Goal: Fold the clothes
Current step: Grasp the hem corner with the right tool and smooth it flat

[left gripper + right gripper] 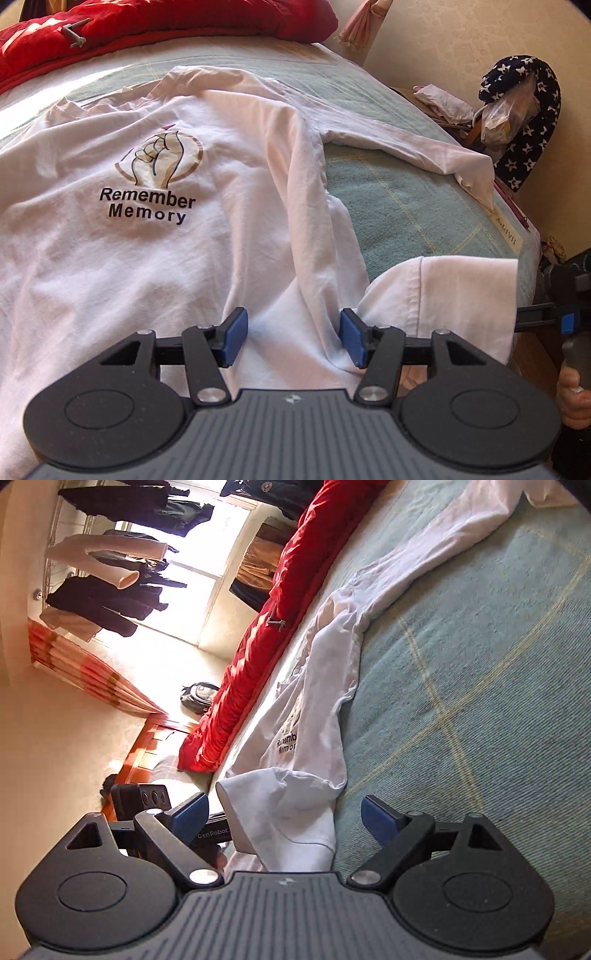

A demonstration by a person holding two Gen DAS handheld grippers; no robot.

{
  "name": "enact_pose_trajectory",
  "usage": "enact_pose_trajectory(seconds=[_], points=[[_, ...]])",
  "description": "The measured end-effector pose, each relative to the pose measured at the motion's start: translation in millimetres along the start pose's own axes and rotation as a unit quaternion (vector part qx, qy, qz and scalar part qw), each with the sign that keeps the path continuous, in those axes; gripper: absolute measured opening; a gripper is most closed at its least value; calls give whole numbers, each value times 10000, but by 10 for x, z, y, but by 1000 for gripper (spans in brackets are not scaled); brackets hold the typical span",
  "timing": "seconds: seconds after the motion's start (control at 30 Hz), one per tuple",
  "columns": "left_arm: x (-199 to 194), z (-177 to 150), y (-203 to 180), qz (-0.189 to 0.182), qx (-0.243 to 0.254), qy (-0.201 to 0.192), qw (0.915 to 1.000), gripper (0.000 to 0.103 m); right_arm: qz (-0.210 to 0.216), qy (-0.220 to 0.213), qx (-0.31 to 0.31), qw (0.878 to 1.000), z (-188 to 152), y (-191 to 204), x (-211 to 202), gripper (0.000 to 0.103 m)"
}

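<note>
Your white long-sleeved shirt (155,236) lies spread on the bed (406,206), print side up, with the words "Remember Memory" under a fist emblem. One sleeve (402,147) runs out across the green checked bedcover toward the bed's edge, its cuff reaching that edge. A folded-over section of hem (454,295) lies at the near corner, close to both of your tools.

Your left gripper (293,339) points down at the shirt's lower part. Its blue pads (236,336) stand apart, with a ridge of white cloth rising between them; the right-hand pad touches a fold, but the pads do not pinch it. Nothing is held.

Your right gripper (284,819) is rolled hard to one side (the whole room appears tipped in its view). Its jaws stand wide apart, with the turned-up hem (284,812) between them and untouched by either pad. It appears at the right edge of the left wrist view (546,317), just beyond the hem, with a hand (572,398) on its handle.

Containers: one clear plastic bag (509,114) sits beside the bed against a dark star-patterned cloth (524,122); its contents look brownish and cannot be identified.

A red quilt (110,33) lies along the far side of the bed, well apart from the shirt's near end.
</note>
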State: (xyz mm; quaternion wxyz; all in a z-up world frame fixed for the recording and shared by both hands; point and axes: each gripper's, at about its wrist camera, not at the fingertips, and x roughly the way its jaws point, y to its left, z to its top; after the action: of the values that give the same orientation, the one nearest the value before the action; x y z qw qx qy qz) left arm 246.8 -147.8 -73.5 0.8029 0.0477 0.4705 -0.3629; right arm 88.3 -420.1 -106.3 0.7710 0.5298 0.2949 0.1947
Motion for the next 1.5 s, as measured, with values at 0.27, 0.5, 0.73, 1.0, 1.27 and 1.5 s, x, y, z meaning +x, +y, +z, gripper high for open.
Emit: enact_pose_trajectory(seconds=[0.27,0.5,0.73,1.0,1.27,1.5], points=[[-325,-286,10,273,116,-481,9984,60,589,417,1042,9919,74,-258,510,95],[-550,-515,-90,545,172,-951,9938,60,633,502,1299,9882,192,-195,653,97],[-714,-640,-75,494,-31,-1169,9919,60,283,353,1031,9936,107,-115,595,78],[-909,-793,-49,632,-172,-1319,9891,60,-337,-336,733,9962,-60,-116,217,17],[-1129,-908,-26,794,-211,-1430,9863,61,-646,-1265,-465,9888,-105,386,-381,9],[-1245,-955,-9,938,-215,-1463,9845,61,-1245,-1623,-1540,9667,-186,684,-761,7]])
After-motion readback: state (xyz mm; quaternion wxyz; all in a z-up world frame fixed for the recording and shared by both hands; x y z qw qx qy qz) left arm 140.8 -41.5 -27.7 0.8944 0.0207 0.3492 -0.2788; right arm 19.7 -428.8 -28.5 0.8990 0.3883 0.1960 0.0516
